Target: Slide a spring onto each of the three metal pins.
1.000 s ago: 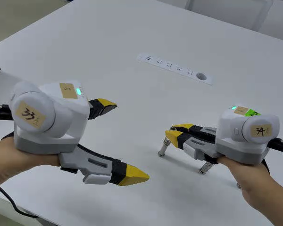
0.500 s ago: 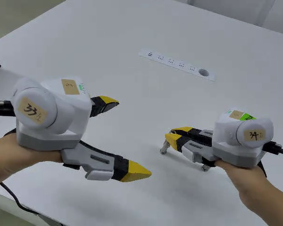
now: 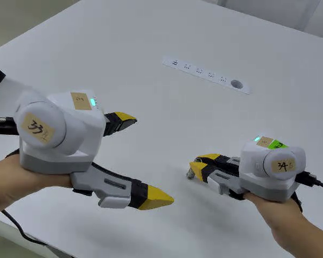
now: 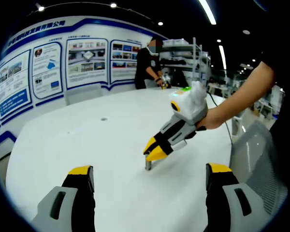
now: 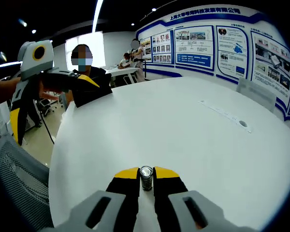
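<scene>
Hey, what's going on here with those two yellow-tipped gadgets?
A person holds a two-jaw gripper in each hand over a white table. The right gripper is closed on a small coiled spring down at the tabletop. The left gripper hovers above the table, its jaws wide open and holding nothing. A power strip lies farther back.

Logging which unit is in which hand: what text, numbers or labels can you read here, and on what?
"33", handwritten: tan sticker on the left gripper, rear end.
"34", handwritten: tan sticker on the right gripper, rear end.
Top stickers on both grippers: blurred, unreadable.
Wall posters and banner: Chinese characters, too small to read.
Power strip: nothing legible.
Spring gripped by the right gripper: no writing.
</scene>
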Action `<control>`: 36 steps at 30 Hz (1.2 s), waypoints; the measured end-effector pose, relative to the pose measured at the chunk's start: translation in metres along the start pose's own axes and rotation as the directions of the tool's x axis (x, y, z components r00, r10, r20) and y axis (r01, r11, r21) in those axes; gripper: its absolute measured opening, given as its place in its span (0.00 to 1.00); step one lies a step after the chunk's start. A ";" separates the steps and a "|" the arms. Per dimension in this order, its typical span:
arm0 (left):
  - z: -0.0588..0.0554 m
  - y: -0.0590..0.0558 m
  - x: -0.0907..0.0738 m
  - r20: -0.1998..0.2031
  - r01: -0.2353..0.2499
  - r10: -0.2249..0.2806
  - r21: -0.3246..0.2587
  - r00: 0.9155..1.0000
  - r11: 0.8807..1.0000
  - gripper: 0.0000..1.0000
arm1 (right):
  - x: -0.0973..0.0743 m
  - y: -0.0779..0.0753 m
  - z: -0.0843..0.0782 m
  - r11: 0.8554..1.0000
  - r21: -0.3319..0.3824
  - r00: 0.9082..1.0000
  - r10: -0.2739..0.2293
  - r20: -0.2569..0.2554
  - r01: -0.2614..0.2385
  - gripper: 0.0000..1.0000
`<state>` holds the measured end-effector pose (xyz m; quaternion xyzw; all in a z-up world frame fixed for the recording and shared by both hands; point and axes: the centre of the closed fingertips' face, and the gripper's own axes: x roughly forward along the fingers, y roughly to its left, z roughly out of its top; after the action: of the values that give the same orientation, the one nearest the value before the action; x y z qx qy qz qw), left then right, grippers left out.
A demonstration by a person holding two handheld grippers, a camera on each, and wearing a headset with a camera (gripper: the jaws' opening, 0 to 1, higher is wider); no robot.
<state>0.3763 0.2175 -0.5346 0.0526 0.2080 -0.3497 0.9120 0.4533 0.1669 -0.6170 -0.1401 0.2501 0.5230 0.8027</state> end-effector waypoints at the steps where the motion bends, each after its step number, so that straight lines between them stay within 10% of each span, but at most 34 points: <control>1: 0.000 0.000 0.000 0.003 0.000 0.000 -0.004 1.000 1.000 0.98 | 0.001 0.000 -0.001 1.000 -0.001 1.000 -0.001 -0.002 0.001 0.11; 20: 0.000 -0.007 0.005 -0.005 0.019 -0.019 -0.005 1.000 1.000 0.98 | -0.005 0.001 -0.004 1.000 0.010 1.000 0.001 -0.016 -0.001 0.19; 36: 0.034 -0.007 0.018 0.024 0.033 -0.034 0.017 0.999 0.999 1.00 | -0.082 -0.023 0.023 0.999 -0.040 0.997 -0.032 0.067 0.035 0.27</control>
<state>0.3950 0.1935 -0.5111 0.0523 0.1949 -0.3673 0.9080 0.4534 0.1051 -0.5539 -0.1434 0.2103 0.5188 0.8161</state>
